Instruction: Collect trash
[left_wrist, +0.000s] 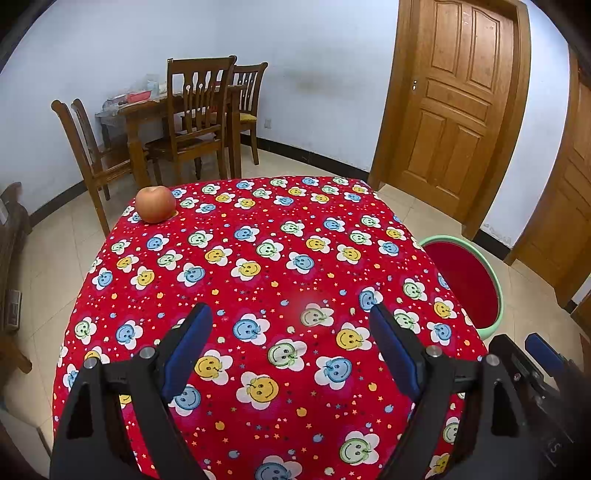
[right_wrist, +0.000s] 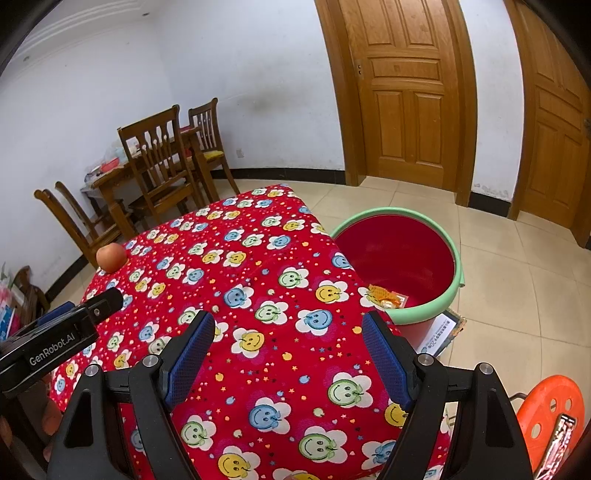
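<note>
**Both grippers empty above the worktop, wrapper already in the bin**

We hold both tools over the worktop (right_wrist: 258, 280), which wears a red cloth printed with smiling flowers. Taking the bin (right_wrist: 456, 266) as our landmark: it stands on the floor just beside the worktop's right edge, a red tub with a pale green rim. Inside it, against the near wall, lies an orange wrapper (right_wrist: 386, 296), the only trash we can make out. Well away from the bin, at the worktop's far left corner, sits an apple (left_wrist: 155, 204); it looks whole, so we judge it is not trash.

The left gripper (left_wrist: 291, 328) has its fingers wide apart with nothing between them. The right gripper (right_wrist: 288, 328) is likewise spread and empty, nearer the bin.

No litter shows on the cloth, so we judge the collecting largely done. To finish well, we would scan the worktop edges nearest the bin before withdrawing, and keep the fingers clear of the cloth so it does not drag.
</note>
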